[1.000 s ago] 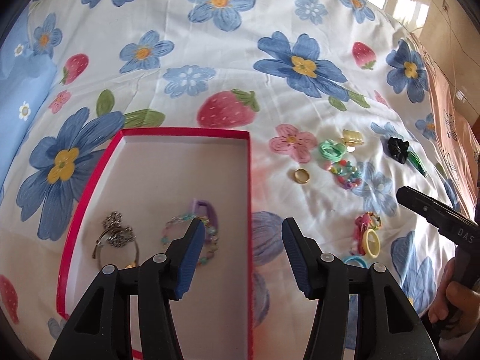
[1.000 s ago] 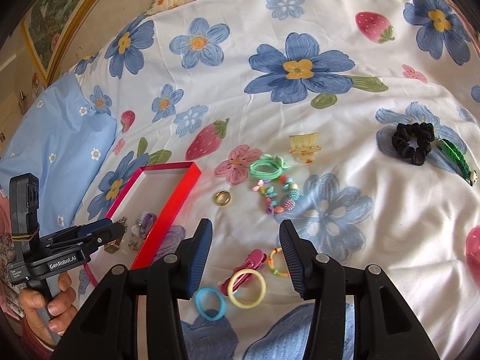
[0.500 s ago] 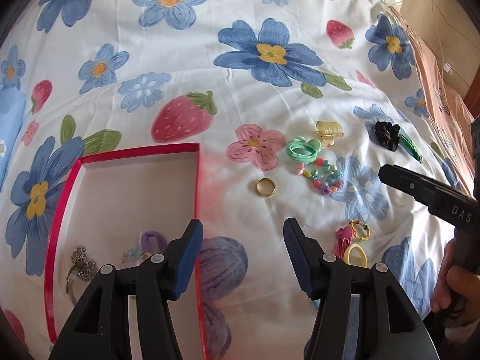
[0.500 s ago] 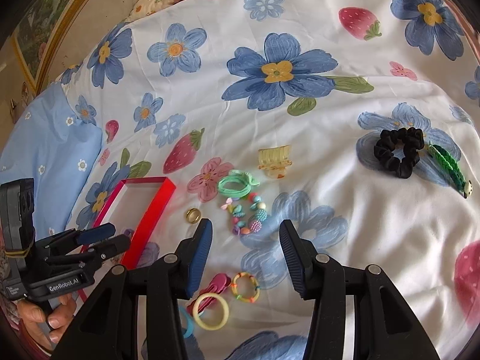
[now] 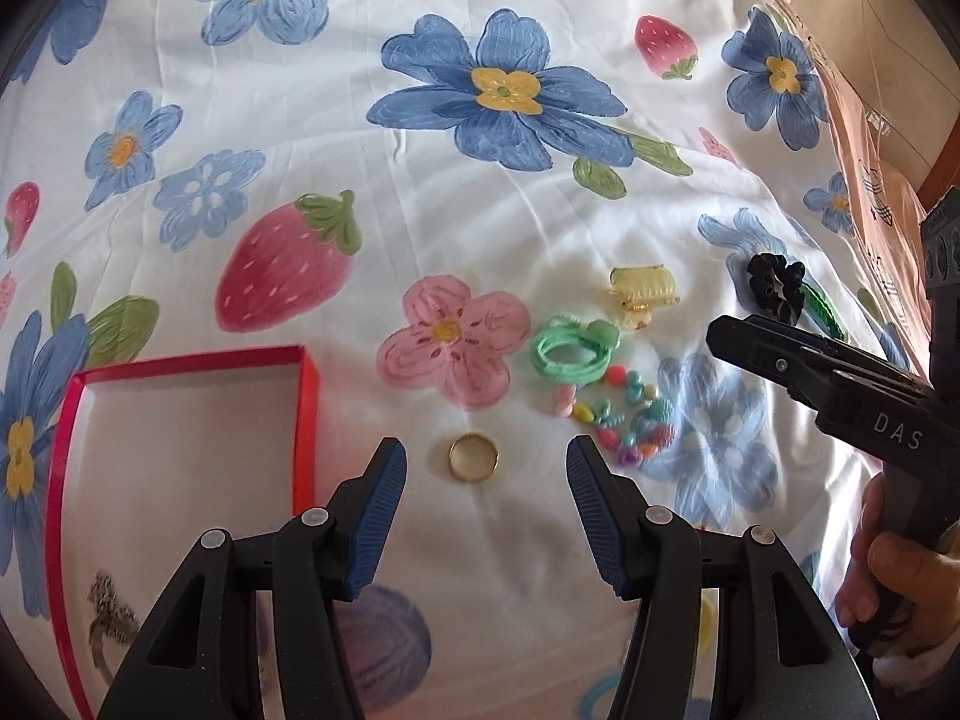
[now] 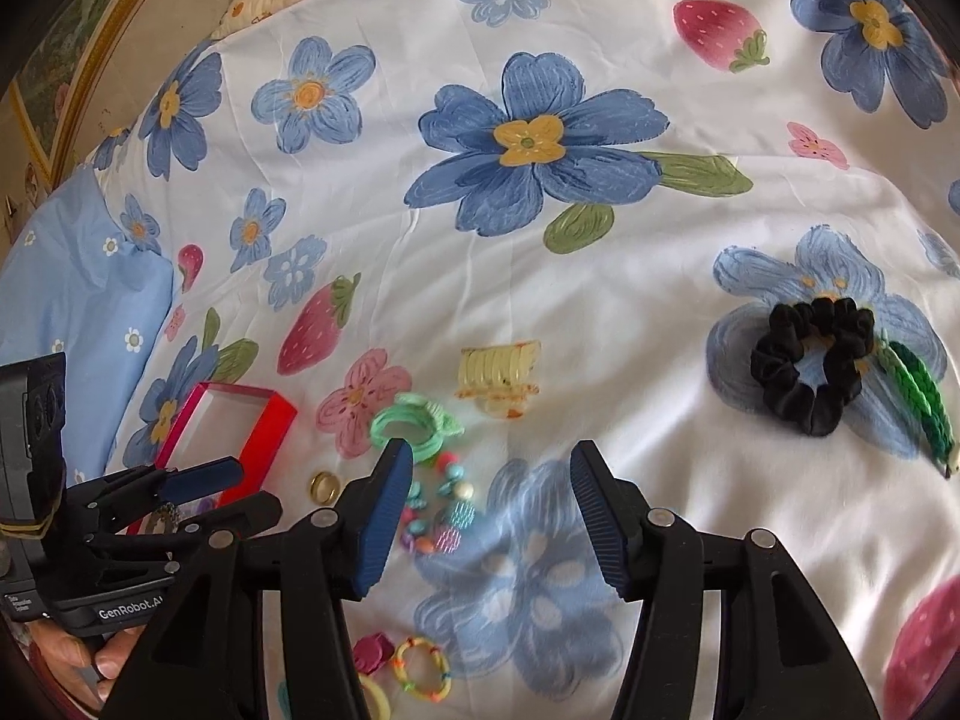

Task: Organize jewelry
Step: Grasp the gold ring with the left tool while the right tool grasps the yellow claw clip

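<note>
Leftmost on the flower-and-strawberry bedsheet [image 5: 420,192] sits the red-walled box [image 5: 303,420], open on top, with a silvery chain piece [image 5: 111,606] lying on its white floor near the lower left corner. Just right of the box wall, the left gripper [image 5: 486,468] hangs low over the sheet with its blue-padded fingers [image 5: 378,498] spread wide and holding nothing; the gold ring [image 5: 474,457] lies flat on the white fabric right between the fingertips, apart from both pads. Beyond it, a printed pink flower is followed by a mint green hair tie [image 5: 570,348], and touching its lower edge is a pastel bead bracelet [image 5: 618,420]. A translucent yellow claw clip [image 5: 642,291] rests just above them. Farther right lie a black scrunchie [image 5: 777,285] and, beside it, a green braided clip [image 6: 918,402], both well apart from the box.

From the right wrist camera, the right gripper [image 6: 492,498] is over a pale blue printed flower, its fingers [image 6: 384,516] also wide apart and empty; the bead bracelet sits just beside the left pad. Near the bottom edge, between the gripper's arms, a rainbow elastic band [image 6: 423,669], a magenta clip [image 6: 372,651] and a yellow ring band [image 6: 375,702] lie close together, partly hidden by the gripper body.
</note>
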The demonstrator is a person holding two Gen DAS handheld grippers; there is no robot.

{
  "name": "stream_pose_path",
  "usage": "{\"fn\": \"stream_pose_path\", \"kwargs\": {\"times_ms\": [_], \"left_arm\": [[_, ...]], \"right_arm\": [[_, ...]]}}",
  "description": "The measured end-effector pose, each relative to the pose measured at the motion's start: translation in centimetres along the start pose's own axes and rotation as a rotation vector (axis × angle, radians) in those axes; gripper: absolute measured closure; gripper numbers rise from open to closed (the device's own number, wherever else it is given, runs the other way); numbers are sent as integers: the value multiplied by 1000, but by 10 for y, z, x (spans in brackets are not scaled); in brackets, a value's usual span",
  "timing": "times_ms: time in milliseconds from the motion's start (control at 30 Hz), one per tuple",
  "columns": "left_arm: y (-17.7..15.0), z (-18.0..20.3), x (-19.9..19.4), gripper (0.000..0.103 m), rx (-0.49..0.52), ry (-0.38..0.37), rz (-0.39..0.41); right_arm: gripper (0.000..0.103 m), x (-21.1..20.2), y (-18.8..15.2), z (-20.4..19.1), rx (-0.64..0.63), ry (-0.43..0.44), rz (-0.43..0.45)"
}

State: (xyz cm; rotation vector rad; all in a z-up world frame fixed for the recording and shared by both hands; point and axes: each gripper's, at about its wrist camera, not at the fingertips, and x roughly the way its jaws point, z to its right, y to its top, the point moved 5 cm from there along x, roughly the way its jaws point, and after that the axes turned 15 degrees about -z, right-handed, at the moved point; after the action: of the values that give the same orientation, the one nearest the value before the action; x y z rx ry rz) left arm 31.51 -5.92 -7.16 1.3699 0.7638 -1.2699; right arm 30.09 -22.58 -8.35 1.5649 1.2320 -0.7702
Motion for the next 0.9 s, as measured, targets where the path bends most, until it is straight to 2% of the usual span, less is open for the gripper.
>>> {"fn": "stream_pose_path", "kwargs": {"times_ms": [433, 533, 567, 600, 667, 900], "left_arm": [[13, -3, 51, 49, 10, 47, -76], [13, 0, 59, 71, 22, 59, -94], [13, 1, 60, 75, 28, 64, -92], [13, 2, 60, 80, 35, 66, -89], [14, 4, 59, 80, 43, 62, -80], [7, -1, 42, 81, 28, 29, -38]], "right_arm": [[44, 38, 34, -2, -37, -4, -53], [45, 47, 35, -3, -53, -31, -60], [45, 49, 35, -3, -56, -39, -65], [50, 52, 35, -2, -58, -44, -70], [62, 56, 33, -1, -59, -54, -79], [62, 40, 26, -2, -61, -54, -36]]}}
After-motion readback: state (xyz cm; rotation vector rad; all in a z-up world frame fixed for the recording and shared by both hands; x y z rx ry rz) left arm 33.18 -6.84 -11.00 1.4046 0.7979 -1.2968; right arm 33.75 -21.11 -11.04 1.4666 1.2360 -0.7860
